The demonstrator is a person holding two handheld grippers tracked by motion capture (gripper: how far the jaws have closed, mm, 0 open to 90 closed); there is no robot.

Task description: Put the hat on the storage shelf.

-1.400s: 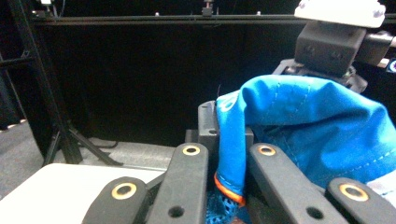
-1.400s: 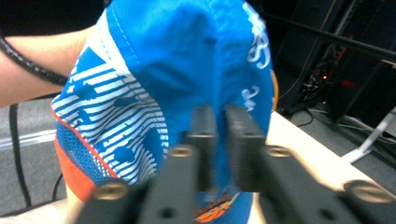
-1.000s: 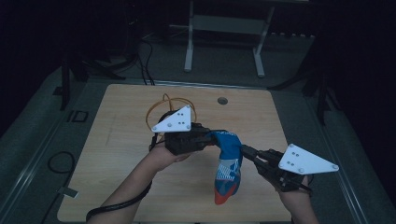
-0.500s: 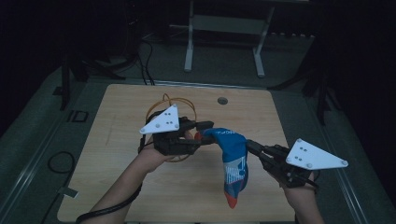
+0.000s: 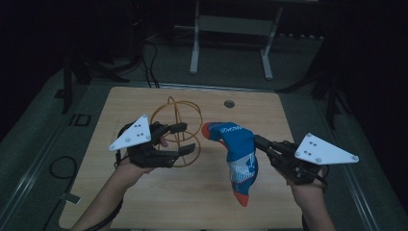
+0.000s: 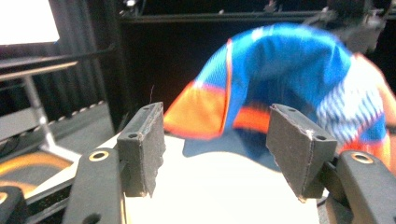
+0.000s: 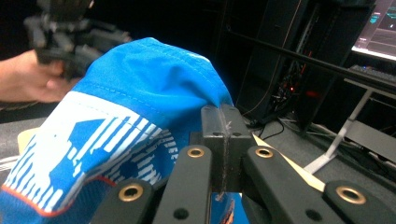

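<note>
Wooden table (image 5: 144,202), right claw (image 5: 260,143) pinching blue sock (image 5: 240,159), left claw (image 5: 185,138) just opened, empty.

Wooden table (image 5: 144,103); orange cable (image 5: 179,113) coiled

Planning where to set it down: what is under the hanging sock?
Bare wooden table lies under the sock, which hangs from the right gripper. The spot directly behind its toe is covered.
</note>
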